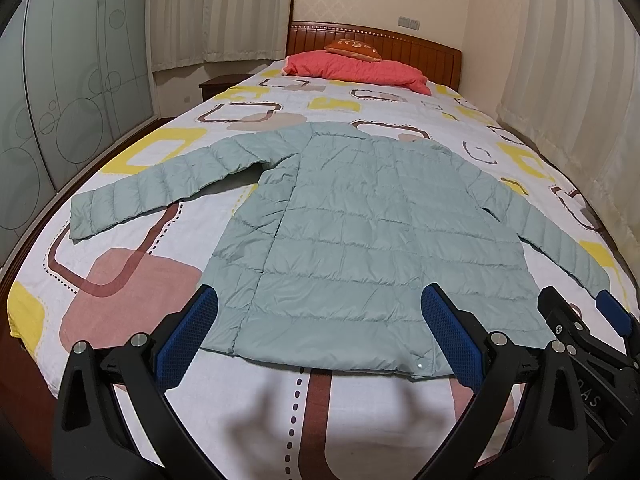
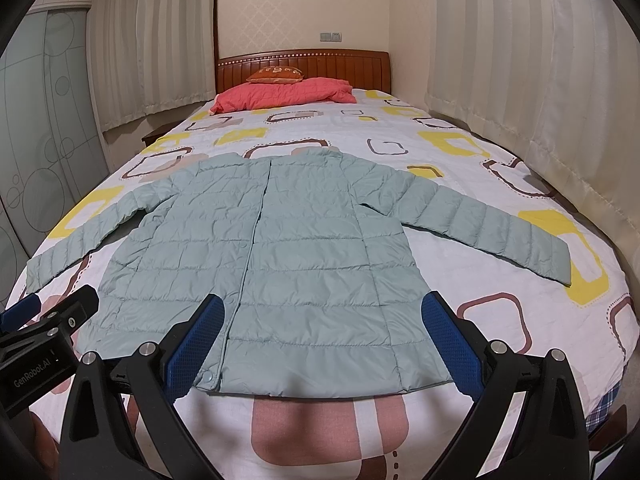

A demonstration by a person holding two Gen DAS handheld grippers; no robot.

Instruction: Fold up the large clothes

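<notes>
A: Entry, garment position. Pale green quilted jacket (image 1: pixel 360 216) lies flat on the bed (image 1: pixel 132 288), front side up, collar toward the headboard (image 2: pixel 304 68), hem toward the cameras. Both sleeves spread out to the sides.

B: Tongs?

A: Left tongs (image 1: pixel 316 336) spread wide, nothing between the blue pads (image 1: pixel 452 340); they hang above the hem, apart from the fabric as far as I can tell. Right tongs (image 2: pixel 320 340) likewise wide apart and empty, over the hem near the snap placket.

B: Contact with the jacket confirmed?

A: No. In both wrist views the pads overlap the hem, but whether they touch it or hover cannot be told.

B: What is cut off or obscured?

A: In the left view the jacket's far cuff runs behind the other gripper's black frame at the right edge. In the right view the opposite cuff is partly covered by the left gripper body, which carries the lettering "GenRobot.AI". Hem corners sit behind the blue pads in both views. The hands holding the grippers are outside the frame.

B: Background?

A: Coral quilt (image 2: pixel 280 96) folded near the headboard, with a small orange cushion (image 2: pixel 276 74) on top; its pattern is too small to read. Curtains (image 2: pixel 520 80) along the right side, a frosted wardrobe door (image 1: pixel 72 112) with circle motifs on the left. A plaid item at the lower right corner of the right view is mostly cut off; unidentifiable
</notes>
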